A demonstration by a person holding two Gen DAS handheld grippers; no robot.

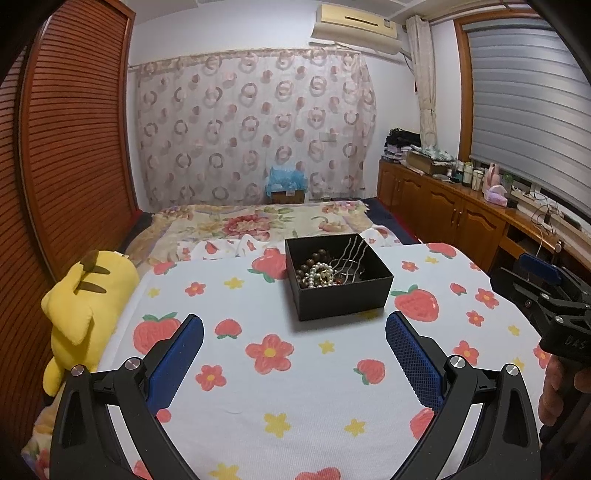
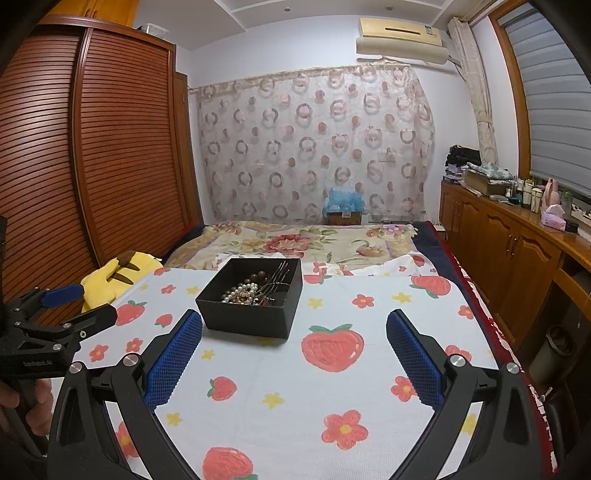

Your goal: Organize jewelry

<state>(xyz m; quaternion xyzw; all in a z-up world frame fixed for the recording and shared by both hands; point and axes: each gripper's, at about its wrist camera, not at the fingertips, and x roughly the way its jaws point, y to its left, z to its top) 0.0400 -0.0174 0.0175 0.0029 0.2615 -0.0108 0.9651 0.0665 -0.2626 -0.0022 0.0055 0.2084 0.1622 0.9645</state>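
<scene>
Little can be read here. In the left wrist view, the black body of the right tongs [image 1: 532, 275] at the right edge carries raised letters that look like "DAS" (the rest runs out of frame). In the right wrist view, the black body of the left tongs [image 2: 79, 302] bears a small white brand word, too blurred to spell out. The air conditioner [image 2: 400, 35] has a sticker, unreadable.

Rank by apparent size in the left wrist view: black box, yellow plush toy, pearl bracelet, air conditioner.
1. Yellow plush toy, though it sits nearest the camera, which inflates it.
2. Black box and air conditioner: look about alike, not ranked; the conditioner is far off.
3. Pearl bracelet, smallest, inside the box.
</scene>
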